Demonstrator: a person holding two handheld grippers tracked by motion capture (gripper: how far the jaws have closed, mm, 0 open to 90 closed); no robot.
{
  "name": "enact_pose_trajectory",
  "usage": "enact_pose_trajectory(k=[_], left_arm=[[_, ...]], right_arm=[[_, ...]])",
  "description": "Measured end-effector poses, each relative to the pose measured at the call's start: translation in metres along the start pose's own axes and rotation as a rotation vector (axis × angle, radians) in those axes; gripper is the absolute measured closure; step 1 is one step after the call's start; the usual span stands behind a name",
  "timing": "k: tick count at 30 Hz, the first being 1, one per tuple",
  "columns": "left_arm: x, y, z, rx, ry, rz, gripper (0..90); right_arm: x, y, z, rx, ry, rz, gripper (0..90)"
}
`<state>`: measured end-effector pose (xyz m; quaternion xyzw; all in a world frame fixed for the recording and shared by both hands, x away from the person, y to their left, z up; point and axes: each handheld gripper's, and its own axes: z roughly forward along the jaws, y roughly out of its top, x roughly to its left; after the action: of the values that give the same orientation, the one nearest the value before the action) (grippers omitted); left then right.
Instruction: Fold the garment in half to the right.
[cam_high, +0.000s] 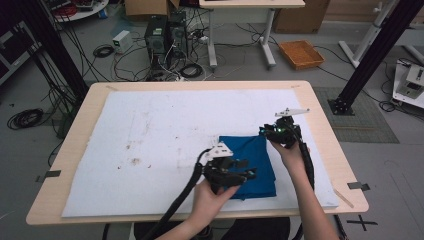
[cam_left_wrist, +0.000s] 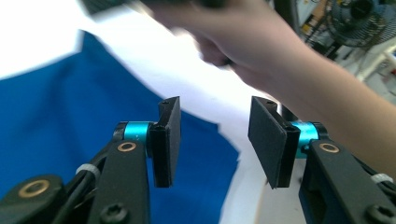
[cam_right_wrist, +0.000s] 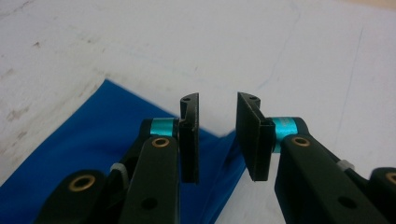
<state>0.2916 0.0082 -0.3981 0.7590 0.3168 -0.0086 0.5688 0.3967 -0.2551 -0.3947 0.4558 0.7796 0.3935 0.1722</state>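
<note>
Covering wooden table (cam_high: 320, 112): stained white sheet (cam_high: 150, 135)

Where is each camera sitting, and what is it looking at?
High view: above the table, looking forward and down; both forearms, left claw, right claw.
Left gripper view: on the left claw, jaws apart, over the blue cloth; the other hand beyond.
Right gripper view: on the right claw, jaws apart, above the cloth's corner.
All share the blue cloth.
</note>
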Motion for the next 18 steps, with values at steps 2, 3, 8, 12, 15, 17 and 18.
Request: enact_pose_trajectory(k=[2, 3, 8, 12, 15, 17, 18], left_arm=[[0.01, -0.001, -0.02, -0.004, 0.033, -0.003, 54.0], [0.016, -0.003, -0.029, -0.008, 0.048, -0.002, 54.0], [0.041, -0.013, -0.069, -0.023, 0.112, -0.041, 54.0], [0.054, -0.022, -0.086, -0.016, 0.145, -0.064, 53.9], [0.06, -0.026, -0.091, -0.013, 0.15, -0.078, 53.9], [0.061, -0.027, -0.094, -0.019, 0.147, -0.087, 54.0], [0.062, -0.027, -0.094, -0.019, 0.144, -0.087, 53.9]], right_arm=[[0.002, -0.013, -0.001, 0.002, 0.003, 0.021, 71.2], [0.002, -0.021, -0.001, -0.008, 0.002, 0.033, 71.9], [0.001, -0.035, 0.005, -0.027, -0.042, 0.069, 72.8], [-0.002, -0.037, 0.012, -0.008, -0.036, 0.081, 86.4], [-0.005, -0.039, 0.009, -0.013, -0.056, 0.098, 90.0], [-0.008, -0.042, 0.007, -0.012, -0.063, 0.108, 90.0], [-0.009, -0.043, 0.006, -0.012, -0.065, 0.112, 90.0]])
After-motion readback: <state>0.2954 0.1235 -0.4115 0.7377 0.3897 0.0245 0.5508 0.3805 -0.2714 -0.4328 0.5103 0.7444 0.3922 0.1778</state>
